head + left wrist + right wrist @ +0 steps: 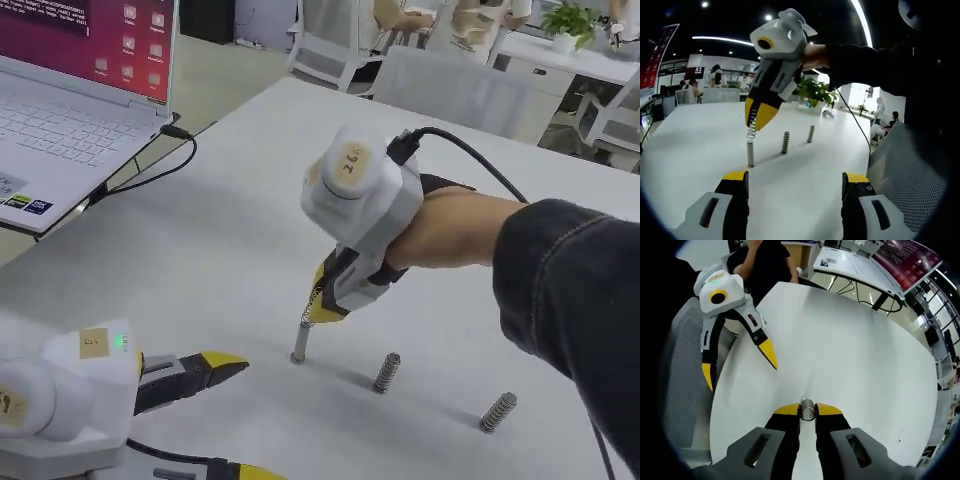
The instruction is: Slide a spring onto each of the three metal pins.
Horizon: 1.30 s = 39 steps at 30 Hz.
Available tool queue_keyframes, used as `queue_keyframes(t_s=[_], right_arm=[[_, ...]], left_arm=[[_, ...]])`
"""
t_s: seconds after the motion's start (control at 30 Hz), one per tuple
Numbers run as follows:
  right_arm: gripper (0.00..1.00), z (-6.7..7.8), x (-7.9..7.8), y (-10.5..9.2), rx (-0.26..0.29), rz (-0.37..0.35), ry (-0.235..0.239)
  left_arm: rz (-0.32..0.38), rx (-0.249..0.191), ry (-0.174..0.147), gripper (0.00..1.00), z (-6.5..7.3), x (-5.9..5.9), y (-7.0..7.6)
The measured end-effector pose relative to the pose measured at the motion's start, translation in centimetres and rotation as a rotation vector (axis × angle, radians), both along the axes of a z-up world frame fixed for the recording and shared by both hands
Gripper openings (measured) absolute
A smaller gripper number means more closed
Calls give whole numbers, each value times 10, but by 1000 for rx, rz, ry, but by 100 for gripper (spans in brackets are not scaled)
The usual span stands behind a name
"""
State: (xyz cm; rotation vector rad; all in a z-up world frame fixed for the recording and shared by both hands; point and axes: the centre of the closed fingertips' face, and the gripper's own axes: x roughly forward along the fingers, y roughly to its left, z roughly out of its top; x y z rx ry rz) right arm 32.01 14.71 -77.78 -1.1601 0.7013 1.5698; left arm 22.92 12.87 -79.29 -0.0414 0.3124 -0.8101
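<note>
On the white table (200,250) in head view, the right gripper (322,308), held by a hand (450,230), points down with its yellow tips clamped on a spring (314,296). The spring hangs just above the bare pin (299,345), which stands upright; can't tell if they touch. Second pin (386,372) and third pin (497,412) stand to its right in a row, each already wearing a spring. Left gripper (240,415) is at bottom left, jaws wide apart, empty, tips aimed toward the bare pin but clear of it. Open laptop (70,110) is at top left with a cable (150,175) plugged into its side. Left gripper view: own jaws rise from the bottom, spread, nothing between them. The right gripper comes down from the top, and the spring sticks out below its closed tips, lined up over the bare pin. The other two pins stand behind and to the right, springs on. A plant (815,92) is at the far table edge and a mesh chair (905,175) is at right. Right gripper view: own jaws are shut on the spring, its coil end poking up between the yellow tips, with bare tabletop beyond. The left gripper is at upper left over the table edge, jaws apart and empty, with a person in a black top (765,265) behind it.
</note>
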Motion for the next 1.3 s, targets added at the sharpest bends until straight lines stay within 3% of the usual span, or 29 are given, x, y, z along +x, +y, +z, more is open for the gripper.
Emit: queue_keyframes(t_s=[0.57, 1.3], right_arm=[[9, -12, 1, 0, -29, 2, 12], [9, -48, -4, -5, -116, 17, 20]], left_arm=[[0, -1, 16, 71, -4, 0, 2], [9, -6, 27, 70, -7, -1, 4]])
